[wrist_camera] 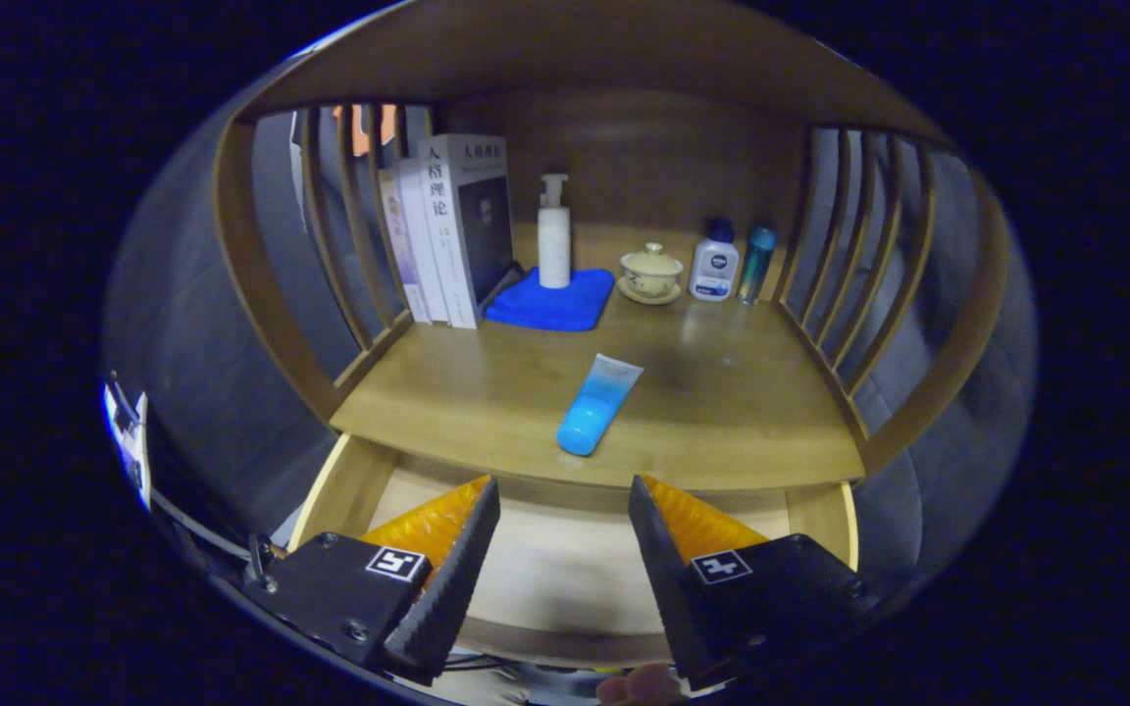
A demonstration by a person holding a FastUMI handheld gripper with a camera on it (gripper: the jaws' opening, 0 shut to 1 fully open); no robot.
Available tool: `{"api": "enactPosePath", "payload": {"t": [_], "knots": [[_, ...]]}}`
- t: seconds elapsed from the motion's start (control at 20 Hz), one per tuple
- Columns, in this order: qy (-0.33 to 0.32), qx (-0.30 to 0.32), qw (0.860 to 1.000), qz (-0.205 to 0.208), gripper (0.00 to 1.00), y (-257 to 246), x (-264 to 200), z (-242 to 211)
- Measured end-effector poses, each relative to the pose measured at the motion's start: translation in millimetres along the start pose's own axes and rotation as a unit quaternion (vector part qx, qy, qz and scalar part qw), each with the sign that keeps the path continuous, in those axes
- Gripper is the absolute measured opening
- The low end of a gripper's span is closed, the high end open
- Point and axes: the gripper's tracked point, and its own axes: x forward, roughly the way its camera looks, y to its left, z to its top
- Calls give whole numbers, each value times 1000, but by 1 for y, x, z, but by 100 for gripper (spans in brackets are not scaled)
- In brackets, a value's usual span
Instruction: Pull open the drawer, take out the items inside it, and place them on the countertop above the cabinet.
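The wooden drawer [339, 490] stands pulled open below the countertop [722, 392], and its pale floor shows bare between my fingers. A blue tube [596, 404] lies on the countertop near its front edge, cap end toward me, just beyond my fingertips. My gripper [563, 487] hovers over the open drawer, open, with nothing between its fingers.
At the back of the countertop stand several books [452, 230], a white pump bottle [553, 235] on a blue cloth [550, 299], a lidded ceramic cup [651, 272], a white bottle [715, 263] and a teal bottle [755, 263]. Slatted wooden sides [849, 255] enclose the shelf left and right.
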Motion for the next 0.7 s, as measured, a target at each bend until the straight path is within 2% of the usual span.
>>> {"api": "enactPosePath", "payload": {"t": [0.35, 0.65, 0.7], "knots": [[-104, -17, 994, 0, 84, 13, -54, -36], [-168, -17, 986, 3, 84, 20, -75, -80], [-173, -22, 985, 3, 89, 20, -76, -89]]}}
